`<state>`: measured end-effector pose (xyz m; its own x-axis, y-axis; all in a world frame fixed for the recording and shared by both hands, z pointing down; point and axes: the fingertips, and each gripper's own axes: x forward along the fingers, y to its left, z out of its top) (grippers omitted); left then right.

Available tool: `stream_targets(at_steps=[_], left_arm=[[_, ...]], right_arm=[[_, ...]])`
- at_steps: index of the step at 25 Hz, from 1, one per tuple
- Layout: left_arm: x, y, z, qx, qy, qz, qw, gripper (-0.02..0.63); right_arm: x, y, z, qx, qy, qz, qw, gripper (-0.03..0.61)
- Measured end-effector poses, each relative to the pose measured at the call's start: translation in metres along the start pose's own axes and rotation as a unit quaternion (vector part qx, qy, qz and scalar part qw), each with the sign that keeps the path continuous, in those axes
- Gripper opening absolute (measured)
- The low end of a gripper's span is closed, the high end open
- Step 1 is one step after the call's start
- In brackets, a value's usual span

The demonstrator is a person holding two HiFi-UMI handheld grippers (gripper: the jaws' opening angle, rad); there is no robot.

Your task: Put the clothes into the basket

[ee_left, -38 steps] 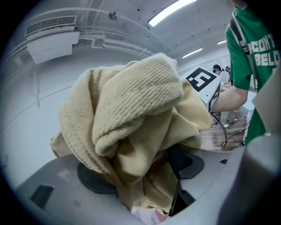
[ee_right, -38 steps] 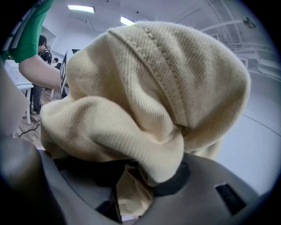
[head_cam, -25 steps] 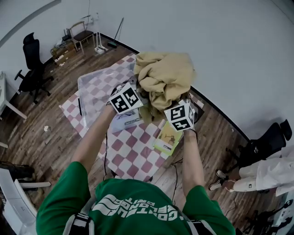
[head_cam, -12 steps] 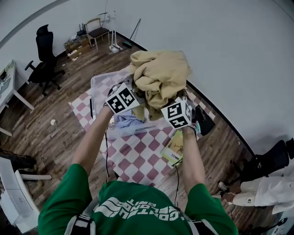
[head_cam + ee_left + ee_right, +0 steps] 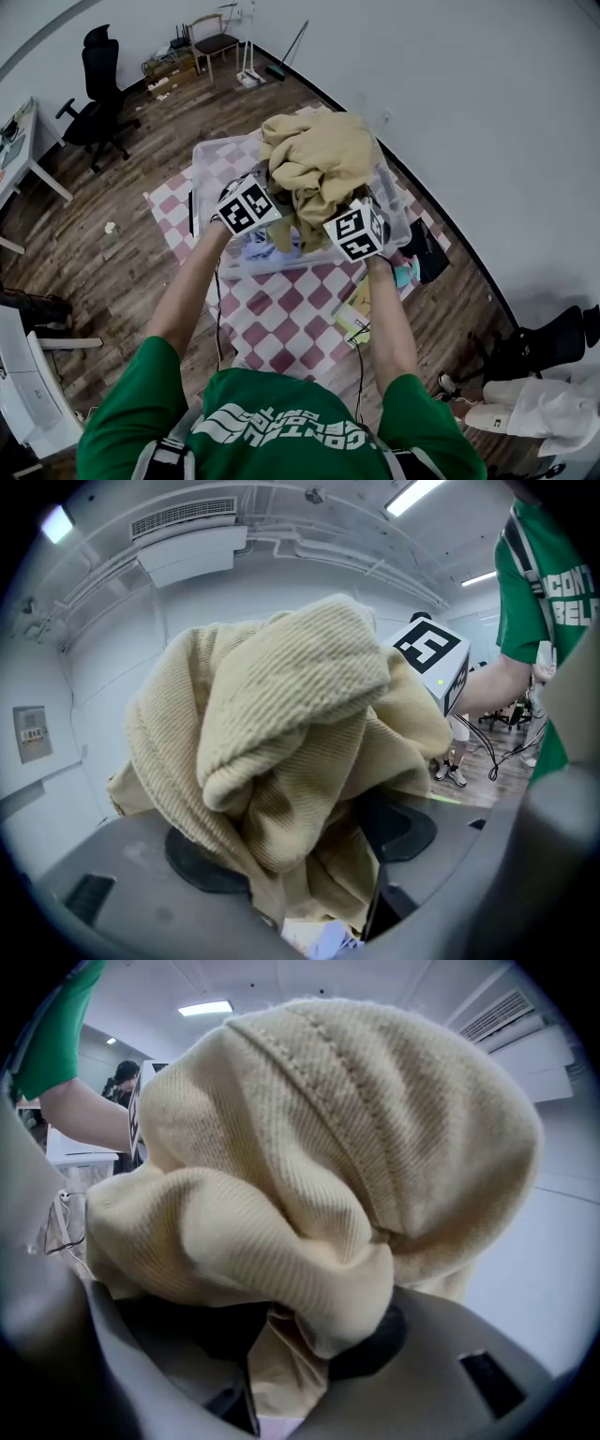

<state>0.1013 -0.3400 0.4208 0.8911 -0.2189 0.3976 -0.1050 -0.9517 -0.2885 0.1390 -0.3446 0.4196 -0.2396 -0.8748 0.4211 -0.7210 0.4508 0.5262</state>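
A bunched beige ribbed garment [image 5: 314, 164] hangs between my two grippers, over the clear plastic basket [image 5: 202, 165] on the checkered table. My left gripper [image 5: 272, 190] grips the garment's left side and my right gripper [image 5: 339, 211] its right side. In the left gripper view the garment [image 5: 281, 733] fills the space between the jaws of the left gripper [image 5: 300, 860], pressed by both dark pads. The right gripper view shows the same cloth [image 5: 337, 1166] clamped in the right gripper [image 5: 309, 1335]. A pale blue cloth [image 5: 255, 246] lies inside the basket.
The pink-checkered tablecloth [image 5: 281, 314] carries a yellow-green booklet [image 5: 356, 317], a teal object [image 5: 405, 274] and a black item [image 5: 428, 249] to the right of the basket. The white wall runs close behind. A black office chair [image 5: 98, 94] stands far left and a person in white [image 5: 539, 412] at lower right.
Both grippers have carried the beige garment forward and down; it now hangs over the clear basket rather than in front of it. The grip on the cloth is unchanged.
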Motion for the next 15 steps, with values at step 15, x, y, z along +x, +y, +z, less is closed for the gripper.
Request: stream_targets(at_steps=[15], left_arm=[[0.037,0.002,-0.134,-0.129,0.071,-0.013,0.989,0.359]], right_arm=[[0.101,0.071,-0.078,0.026,0.062,0.142,0.988,0.183]])
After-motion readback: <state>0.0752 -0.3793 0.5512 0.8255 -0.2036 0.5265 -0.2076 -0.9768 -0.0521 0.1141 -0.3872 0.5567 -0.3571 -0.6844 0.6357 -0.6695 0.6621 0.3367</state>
